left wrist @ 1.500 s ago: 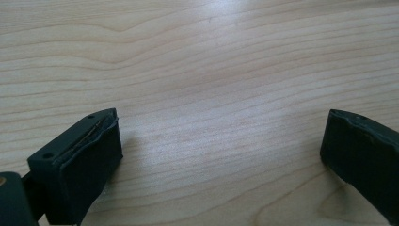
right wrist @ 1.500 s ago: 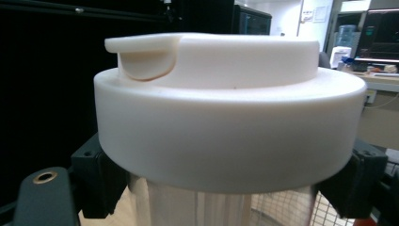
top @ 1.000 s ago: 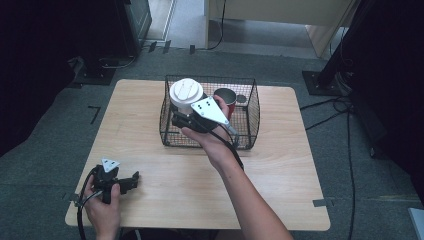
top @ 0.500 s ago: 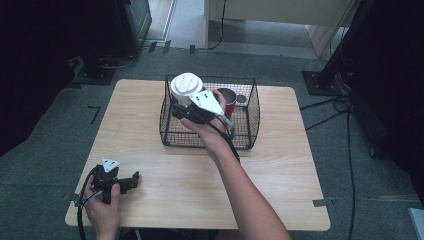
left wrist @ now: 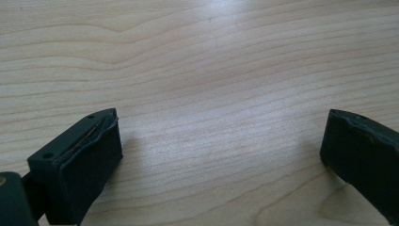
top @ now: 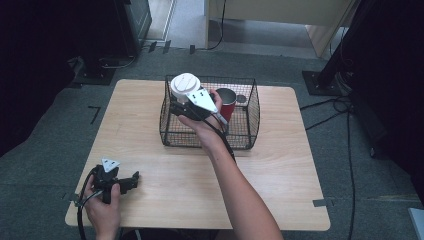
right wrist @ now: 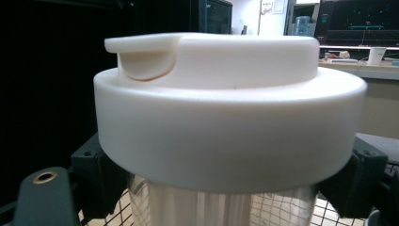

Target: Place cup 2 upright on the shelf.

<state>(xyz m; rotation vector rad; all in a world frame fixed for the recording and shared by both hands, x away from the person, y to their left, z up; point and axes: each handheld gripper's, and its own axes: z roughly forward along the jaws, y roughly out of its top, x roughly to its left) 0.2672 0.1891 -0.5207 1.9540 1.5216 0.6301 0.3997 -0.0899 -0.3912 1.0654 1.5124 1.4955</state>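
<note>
High view: my right gripper (top: 186,104) is clamped just under the white lid of the clear tumbler (top: 184,86), hanging over the wire basket (top: 250,125) for dropping in. Left gripper (top: 131,180) rests on the table (top: 280,180), jaws wide apart.

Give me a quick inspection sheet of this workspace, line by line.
Surface: wooden table, bare wood around the basket.
Job's things: clear cup with white lid held upright over the wire basket.
Clutter: red mug inside the basket.
Tongs: right tongs shut on the cup below its lid; left tongs open, low over the table.
Cables: one trails from each hand; more lie on the floor at right.
Surroundings: grey floor, dark stands.
</note>
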